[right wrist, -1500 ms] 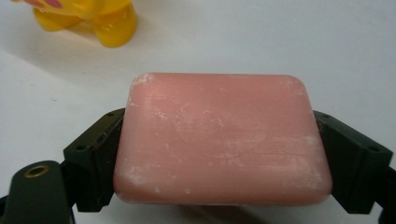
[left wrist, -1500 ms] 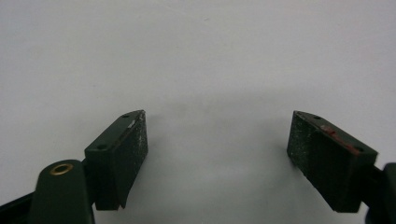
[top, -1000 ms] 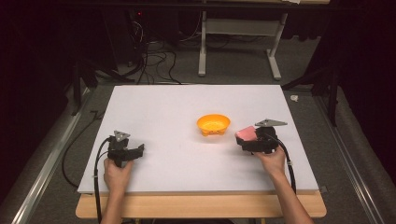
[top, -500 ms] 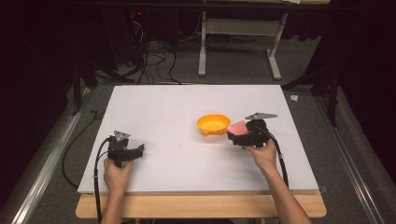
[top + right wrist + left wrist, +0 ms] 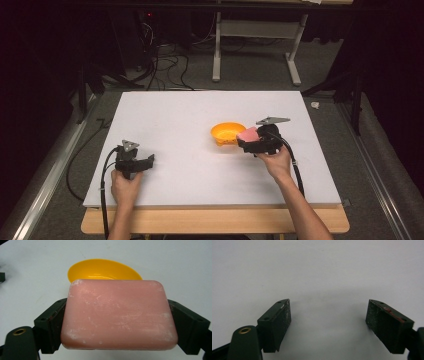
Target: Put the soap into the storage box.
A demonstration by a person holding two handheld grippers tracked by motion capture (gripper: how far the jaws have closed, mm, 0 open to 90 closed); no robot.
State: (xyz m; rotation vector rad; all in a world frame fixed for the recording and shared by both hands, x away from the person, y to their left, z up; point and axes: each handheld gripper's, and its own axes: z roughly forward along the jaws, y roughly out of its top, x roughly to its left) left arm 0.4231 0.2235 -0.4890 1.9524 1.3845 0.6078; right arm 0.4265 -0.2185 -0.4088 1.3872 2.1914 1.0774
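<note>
Your pink soap bar (image 5: 119, 315) now sits just beside the near right rim of the orange bowl (image 5: 227, 133); a second ago it was well to the right of the bowl, so your right gripper (image 5: 248, 140) has carried it left toward the dish. The jaws pinch the bar by its two short ends. There is one bar, a rounded rectangular slab, matte, with whitish scuffs and flaky patches on its top face. There is one bowl, smooth glossy plastic, shallow and round, lying right of the middle of the white table (image 5: 170, 120).

Your left gripper (image 5: 140, 163) rests at the near left of the table, where it was before, well apart from the bowl. Its two jaws are spread wide with nothing but bare white surface between them; its pads (image 5: 284, 317) are flat, black and dusted with pale specks.
</note>
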